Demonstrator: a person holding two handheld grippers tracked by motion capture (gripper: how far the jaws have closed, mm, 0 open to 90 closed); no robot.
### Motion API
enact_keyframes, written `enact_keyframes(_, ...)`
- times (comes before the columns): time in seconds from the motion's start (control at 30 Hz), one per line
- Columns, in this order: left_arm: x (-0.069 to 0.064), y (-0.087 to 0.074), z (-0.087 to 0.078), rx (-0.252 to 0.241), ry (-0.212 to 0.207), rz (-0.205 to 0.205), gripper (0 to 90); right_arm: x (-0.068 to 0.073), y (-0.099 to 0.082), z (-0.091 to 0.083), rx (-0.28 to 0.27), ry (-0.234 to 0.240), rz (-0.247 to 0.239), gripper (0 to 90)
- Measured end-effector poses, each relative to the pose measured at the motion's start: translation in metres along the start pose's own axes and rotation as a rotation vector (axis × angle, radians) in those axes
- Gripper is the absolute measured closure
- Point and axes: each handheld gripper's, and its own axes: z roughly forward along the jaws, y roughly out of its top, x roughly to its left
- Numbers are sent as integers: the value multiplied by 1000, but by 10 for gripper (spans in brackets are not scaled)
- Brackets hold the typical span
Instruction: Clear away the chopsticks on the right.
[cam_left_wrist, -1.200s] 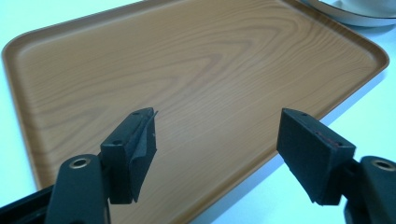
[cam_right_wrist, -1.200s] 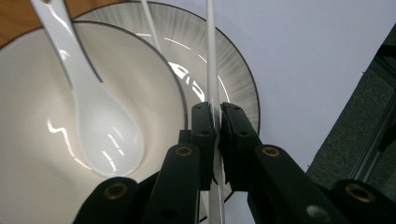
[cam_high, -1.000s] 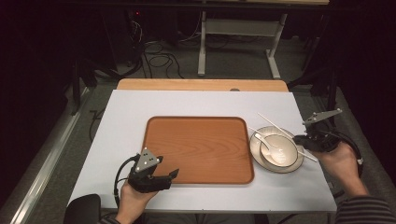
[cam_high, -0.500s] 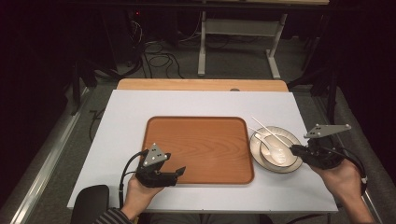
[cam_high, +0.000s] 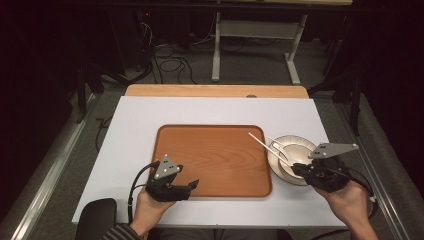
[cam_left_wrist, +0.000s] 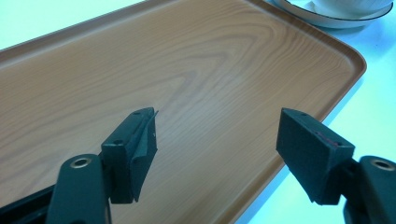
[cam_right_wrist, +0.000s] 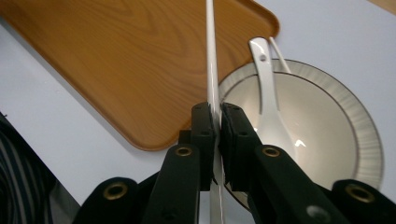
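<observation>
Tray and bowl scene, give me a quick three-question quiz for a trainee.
1. True or false: the left gripper is shut on the tray's edge.
2. What does the right gripper hold? A) the spoon B) a white chopstick C) the bowl's rim
3. Fill in: the spoon's scoop lies in the ____.

Key
1. False: its jaws stand open over the tray.
2. B.
3. Bowl.

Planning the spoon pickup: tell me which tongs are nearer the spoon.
Right. The right tongs are shut on a chopstick at the bowl's rim, right beside the spoon. The left tongs hang open over the tray's near left corner.
</observation>
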Motion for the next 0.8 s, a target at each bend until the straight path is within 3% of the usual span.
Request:
enact_keyframes(0.17,1,-2,-2,-1,4,-6,292,13,4,15,-2,20,-27,860)
enact_keyframes(0.47,1,-3,-3,0,6,-9,292,29,12,46,-7,76,-21,860)
enact_keyframes(0.63,0,-3,-4,-2,7,-8,292,35,15,64,0,79,-2,860)
enact_keyframes(0.8,0,-3,-3,0,7,-8,292,43,19,79,35,47,-32,860)
